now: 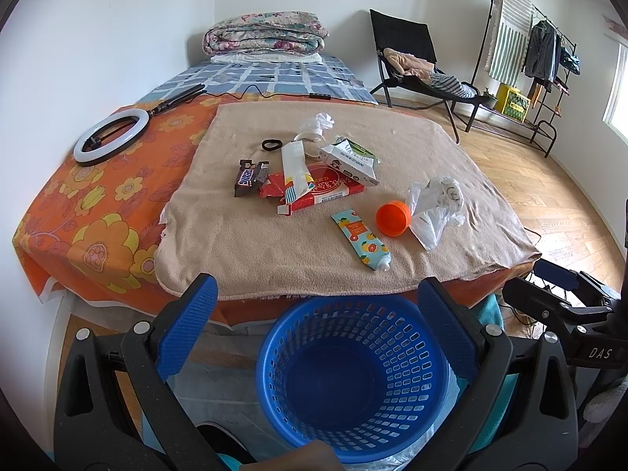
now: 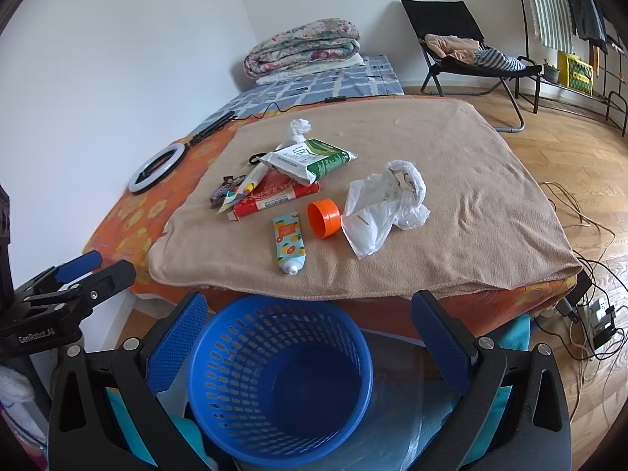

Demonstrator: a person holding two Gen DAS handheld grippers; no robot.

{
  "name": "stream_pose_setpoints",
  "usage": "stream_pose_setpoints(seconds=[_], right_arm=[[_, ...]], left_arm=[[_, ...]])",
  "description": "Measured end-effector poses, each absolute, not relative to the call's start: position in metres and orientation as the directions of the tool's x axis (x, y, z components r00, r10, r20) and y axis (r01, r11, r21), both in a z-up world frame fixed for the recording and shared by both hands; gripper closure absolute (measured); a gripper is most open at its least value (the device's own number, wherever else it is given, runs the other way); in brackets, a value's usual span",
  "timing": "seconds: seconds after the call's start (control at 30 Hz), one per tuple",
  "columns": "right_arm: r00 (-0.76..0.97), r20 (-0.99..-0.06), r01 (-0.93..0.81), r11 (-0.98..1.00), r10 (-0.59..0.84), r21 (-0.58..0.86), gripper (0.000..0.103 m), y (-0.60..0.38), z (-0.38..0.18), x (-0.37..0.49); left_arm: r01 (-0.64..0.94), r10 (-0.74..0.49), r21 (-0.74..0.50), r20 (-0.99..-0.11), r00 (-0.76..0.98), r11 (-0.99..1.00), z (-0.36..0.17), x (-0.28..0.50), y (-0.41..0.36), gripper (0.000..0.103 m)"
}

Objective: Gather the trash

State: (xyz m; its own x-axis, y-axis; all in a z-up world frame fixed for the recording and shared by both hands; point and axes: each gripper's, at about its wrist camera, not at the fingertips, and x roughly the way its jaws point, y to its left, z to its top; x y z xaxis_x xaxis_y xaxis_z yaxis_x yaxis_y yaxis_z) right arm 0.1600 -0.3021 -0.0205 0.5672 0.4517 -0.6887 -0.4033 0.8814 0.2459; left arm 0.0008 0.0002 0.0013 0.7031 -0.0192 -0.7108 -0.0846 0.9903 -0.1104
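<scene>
trash on towel, blue basket below, both grippers wide

Perforated glossy blue plastic basket, nappy matt beige towel, crinkled translucent plastic bag, smooth orange plastic cap, varnished wood floor.

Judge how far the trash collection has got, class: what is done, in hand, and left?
Done: nothing; the basket looks empty. In hand: nothing; the left gripper and right gripper hang open above it. Left: everything on the towel, including the plastic bag, orange cap, tube, red box and candy wrapper.
</scene>
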Motion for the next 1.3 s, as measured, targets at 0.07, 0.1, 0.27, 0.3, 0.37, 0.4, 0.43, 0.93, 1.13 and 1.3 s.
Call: stream_pose_setpoints(seconds=[0.07, 0.1, 0.27, 0.3, 0.37, 0.4, 0.43, 0.93, 1.13, 1.3], right_arm=[[0.567, -0.688, -0.403, 0.881, 0.452, 0.248, 0.0, -0.302, -0.02, 0.16], [0.567, -0.688, -0.402, 0.881, 0.452, 0.248, 0.0, -0.302, -0.02, 0.16], [0.567, -0.689, -0.4, 0.882, 0.452, 0.249, 0.0, -0.302, -0.021, 0.159], [0.568, -0.688, -0.4, 0.882, 0.452, 0.249, 0.0, -0.302, -0.02, 0.159], [0.568, -0.687, -0.399, 0.882, 0.454, 0.253, 0.0, -0.302, -0.02, 0.159], [0.568, -0.687, -0.399, 0.882, 0.453, 0.252, 0.0, -0.302, -0.02, 0.159], [0.568, -0.687, -0.399, 0.882, 0.452, 0.251, 0.0, -0.302, -0.02, 0.159], [0.578, -0.677, -0.398, 0.882, 0.456, 0.254, 0.0, -0.303, -0.011, 0.152], [0.594, -0.662, -0.398, 0.882, 0.457, 0.251, 0.0, -0.305, 0.001, 0.144], [0.613, -0.644, -0.391, 0.884, 0.458, 0.257, 0.0, -0.312, 0.022, 0.141]], left_arm=[[-0.085, -0.019, -0.11, -0.71, 0.703, 0.99, 0.001, 0.001, 0.0, 0.0], [-0.085, -0.018, -0.11, -0.71, 0.704, 0.99, 0.001, 0.001, 0.0, 0.0], [-0.085, -0.018, -0.11, -0.709, 0.705, 0.99, 0.002, 0.001, 0.0, 0.0], [-0.084, -0.018, -0.109, -0.709, 0.705, 0.99, 0.001, 0.0, 0.0, 0.0], [-0.084, -0.018, -0.109, -0.708, 0.706, 0.99, 0.001, 0.0, 0.0, 0.0], [-0.083, -0.019, -0.109, -0.708, 0.706, 0.991, 0.001, 0.0, 0.0, 0.0], [-0.083, -0.019, -0.108, -0.708, 0.706, 0.991, 0.002, 0.0, 0.0, 0.0], [-0.085, -0.02, -0.114, -0.7, 0.714, 0.99, 0.013, 0.002, 0.002, 0.0], [-0.069, -0.032, -0.122, -0.673, 0.739, 0.99, 0.034, 0.003, 0.007, 0.0], [-0.031, -0.103, -0.189, -0.656, 0.748, 0.981, 0.046, -0.006, 0.017, 0.0]])
